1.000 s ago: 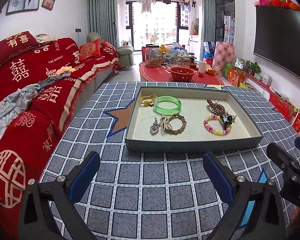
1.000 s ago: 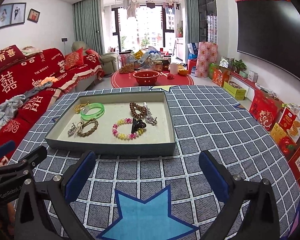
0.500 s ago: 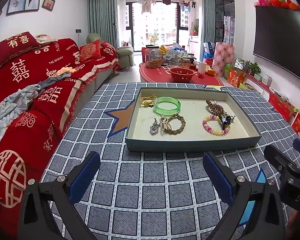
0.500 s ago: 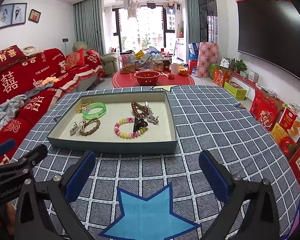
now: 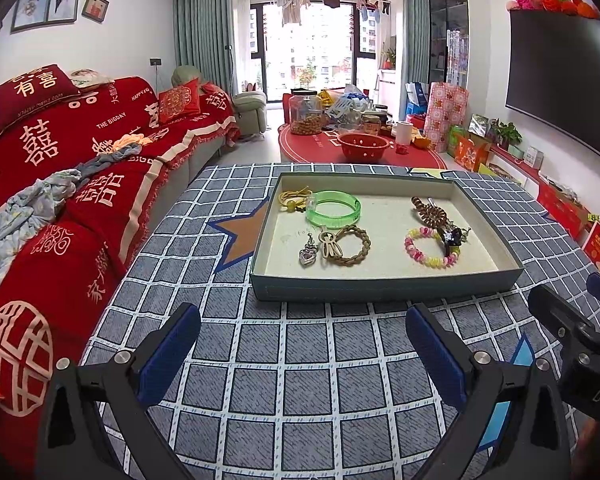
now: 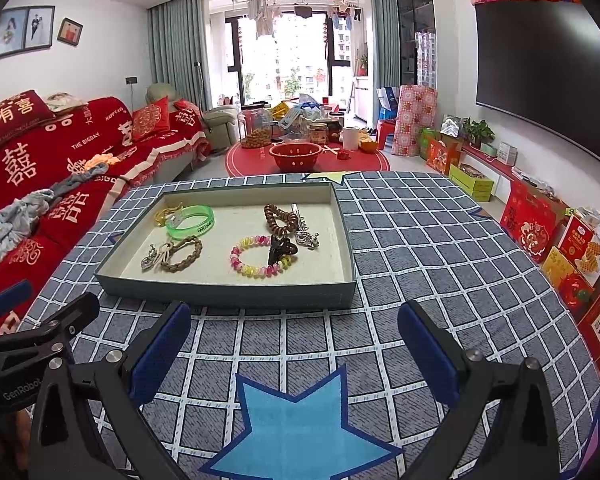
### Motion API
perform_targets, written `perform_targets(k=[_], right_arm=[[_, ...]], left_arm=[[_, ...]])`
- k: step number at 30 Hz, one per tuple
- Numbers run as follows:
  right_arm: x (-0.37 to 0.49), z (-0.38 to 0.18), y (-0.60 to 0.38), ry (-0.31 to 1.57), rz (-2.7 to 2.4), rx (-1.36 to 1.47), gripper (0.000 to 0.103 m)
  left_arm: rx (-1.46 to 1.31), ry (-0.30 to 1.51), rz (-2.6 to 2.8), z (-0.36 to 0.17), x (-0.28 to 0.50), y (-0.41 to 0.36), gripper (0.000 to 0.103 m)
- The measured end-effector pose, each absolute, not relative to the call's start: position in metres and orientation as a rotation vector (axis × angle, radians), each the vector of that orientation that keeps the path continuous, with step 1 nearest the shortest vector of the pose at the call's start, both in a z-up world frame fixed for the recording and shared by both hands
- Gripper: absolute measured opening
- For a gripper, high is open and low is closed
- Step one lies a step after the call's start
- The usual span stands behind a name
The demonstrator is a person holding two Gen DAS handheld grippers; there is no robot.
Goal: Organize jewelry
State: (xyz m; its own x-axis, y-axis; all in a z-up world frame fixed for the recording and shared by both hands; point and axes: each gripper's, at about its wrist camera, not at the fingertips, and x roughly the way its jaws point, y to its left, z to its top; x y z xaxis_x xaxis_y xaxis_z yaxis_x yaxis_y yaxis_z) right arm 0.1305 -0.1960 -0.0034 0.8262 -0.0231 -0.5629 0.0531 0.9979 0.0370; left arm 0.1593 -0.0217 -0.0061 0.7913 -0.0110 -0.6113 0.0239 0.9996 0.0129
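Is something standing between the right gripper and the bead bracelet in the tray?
Only the tray's near wall lies between the open right gripper and the bead bracelet. The black clip rests on the bracelet's right side. Otherwise nothing is visible in the way.

A home living room, dressed for a wedding. A long sofa under red covers with double-happiness characters runs along the left wall, with framed wedding photos above it. A large TV hangs on the right wall, red gift boxes lined up on the floor below. At the far end, curtains frame a balcony door where laundry hangs.
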Motion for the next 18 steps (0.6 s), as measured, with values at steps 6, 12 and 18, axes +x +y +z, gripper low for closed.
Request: perform_targets(k=[6,12,18], right_arm=[[0.1302,-0.0033,-0.1956,0.598,-0.042,0.052,0.103],[0.1314,-0.003,-0.1946,0.6,-0.04,0.053,0.103],[0.1314,-0.0031,-0.1948,0.599,-0.04,0.054,0.103]], left_arm=[[0.019,0.662,-0.02,-0.0071,0.159,-0.0223,0.103],[0.021,0.666,-0.024,-0.0089,0.1579,-0.0232,0.103],[0.022,0.666,-0.024,-0.0094,0.1572,-0.0237,0.103]])
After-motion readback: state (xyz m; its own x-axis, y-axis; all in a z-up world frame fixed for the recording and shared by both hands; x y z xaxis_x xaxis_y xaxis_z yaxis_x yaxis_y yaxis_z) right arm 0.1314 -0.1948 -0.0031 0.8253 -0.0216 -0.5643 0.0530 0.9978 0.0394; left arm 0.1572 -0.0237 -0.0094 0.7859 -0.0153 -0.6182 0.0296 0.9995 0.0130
